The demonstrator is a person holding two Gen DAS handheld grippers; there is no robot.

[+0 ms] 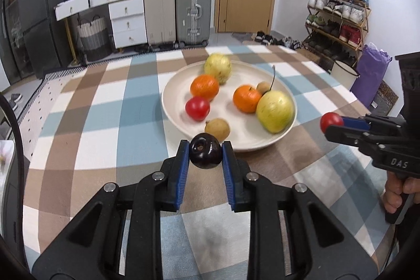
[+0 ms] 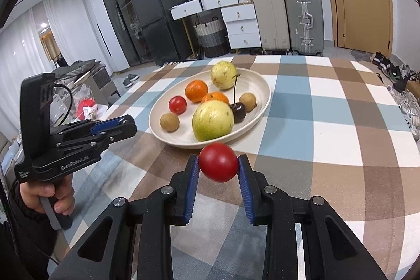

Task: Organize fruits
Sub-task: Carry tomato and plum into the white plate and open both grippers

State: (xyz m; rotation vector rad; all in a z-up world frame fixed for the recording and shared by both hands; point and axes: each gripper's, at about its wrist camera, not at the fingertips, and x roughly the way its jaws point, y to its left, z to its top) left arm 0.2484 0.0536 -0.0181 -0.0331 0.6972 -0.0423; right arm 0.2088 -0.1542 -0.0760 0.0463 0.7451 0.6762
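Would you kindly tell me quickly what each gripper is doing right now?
Left gripper: closed on a small, dark purple, glossy round fruit.
Right gripper: closed on a small, round red tomato.

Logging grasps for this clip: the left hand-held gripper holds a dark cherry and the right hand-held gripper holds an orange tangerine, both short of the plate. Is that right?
Not quite. The right hand-held gripper holds a red cherry tomato, not a tangerine, as the right wrist view shows. The left hand-held gripper does hold the dark cherry, and both are short of the plate.
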